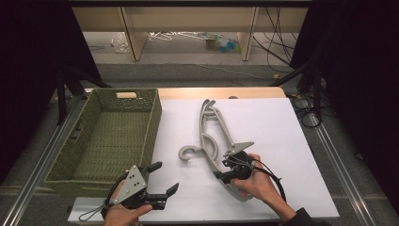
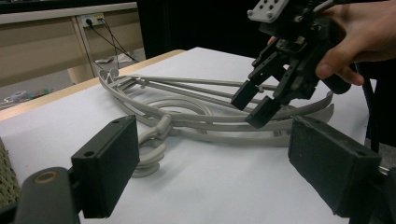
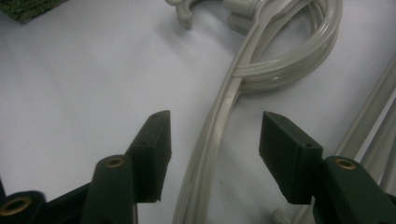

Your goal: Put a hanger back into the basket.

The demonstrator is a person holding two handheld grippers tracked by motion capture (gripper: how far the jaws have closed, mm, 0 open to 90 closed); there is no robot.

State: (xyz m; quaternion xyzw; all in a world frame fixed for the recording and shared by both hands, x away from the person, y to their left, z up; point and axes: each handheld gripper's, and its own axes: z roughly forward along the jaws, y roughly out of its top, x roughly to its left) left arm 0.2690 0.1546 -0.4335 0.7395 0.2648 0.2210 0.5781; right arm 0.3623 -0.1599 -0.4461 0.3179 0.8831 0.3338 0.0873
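the grey plastic hangers (image 1: 214, 141) are laid as a nested stack near the middle of the white table (image 1: 291, 141), their long axis run from the far edge toward the near right corner, the hooks (image 1: 187, 153) turned out toward the woven basket (image 1: 101, 136) at the left edge. in the right gripper view one curved arm of the stack (image 3: 219, 121) is seen to pass straight up between the two black pads, along the line of the jaws rather than across them, with clear white table on either side of it; it is straddled but not yet pressed. the right tongs (image 1: 229, 165) are thus held about half open over the near end of the stack, nothing gripped, and are judged to need only a closing squeeze there. the left tongs (image 1: 163, 181) are held wide open and empty by the near edge, beside the basket's near corner, well apart from the hangers, which lie ahead of them and to their right. the right hand (image 1: 254, 183) is plainly the nearer one.
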